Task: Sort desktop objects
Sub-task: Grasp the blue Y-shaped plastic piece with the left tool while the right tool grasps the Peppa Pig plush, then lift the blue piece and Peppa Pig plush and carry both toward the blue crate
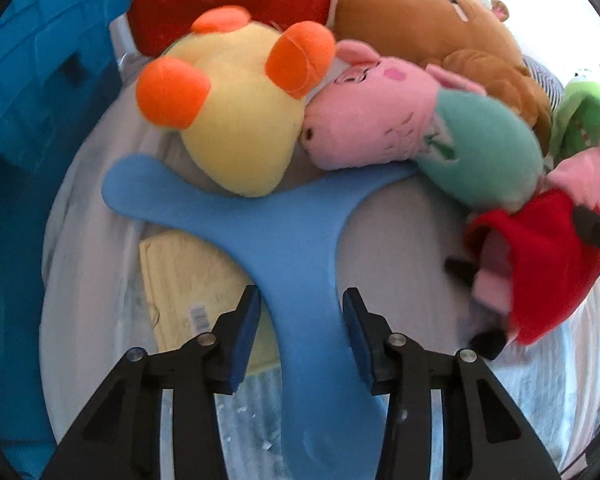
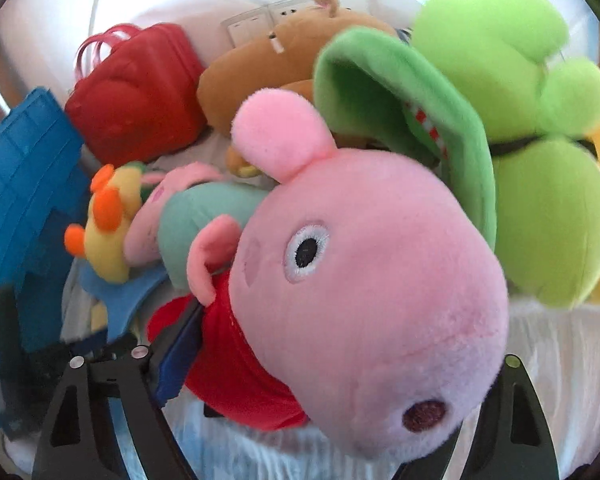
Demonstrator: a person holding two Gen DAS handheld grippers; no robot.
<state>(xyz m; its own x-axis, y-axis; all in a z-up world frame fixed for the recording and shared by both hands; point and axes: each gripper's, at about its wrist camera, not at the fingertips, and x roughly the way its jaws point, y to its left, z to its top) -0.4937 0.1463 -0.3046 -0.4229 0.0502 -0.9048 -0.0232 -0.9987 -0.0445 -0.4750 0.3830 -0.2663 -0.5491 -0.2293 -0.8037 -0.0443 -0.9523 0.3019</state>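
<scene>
A flat blue three-armed foam piece (image 1: pixel 296 248) lies on the pale cloth, its stem between the open fingers of my left gripper (image 1: pixel 302 320); the pads stand a little off its sides. Beyond it lie a yellow plush with orange knobs (image 1: pixel 236 120) and a pink pig plush in a teal shirt (image 1: pixel 400 128). My right gripper (image 2: pixel 300 380) is shut on a pink pig plush in a red dress (image 2: pixel 360 300), which fills the right wrist view and also shows at the right of the left wrist view (image 1: pixel 540 264).
A blue plastic crate (image 1: pixel 32 140) stands at the left. A red bag (image 2: pixel 136 92) and a brown plush (image 2: pixel 284 52) sit at the back. A green frog plush (image 2: pixel 532 128) is at the right. A yellow notepad (image 1: pixel 188 280) lies under the foam piece.
</scene>
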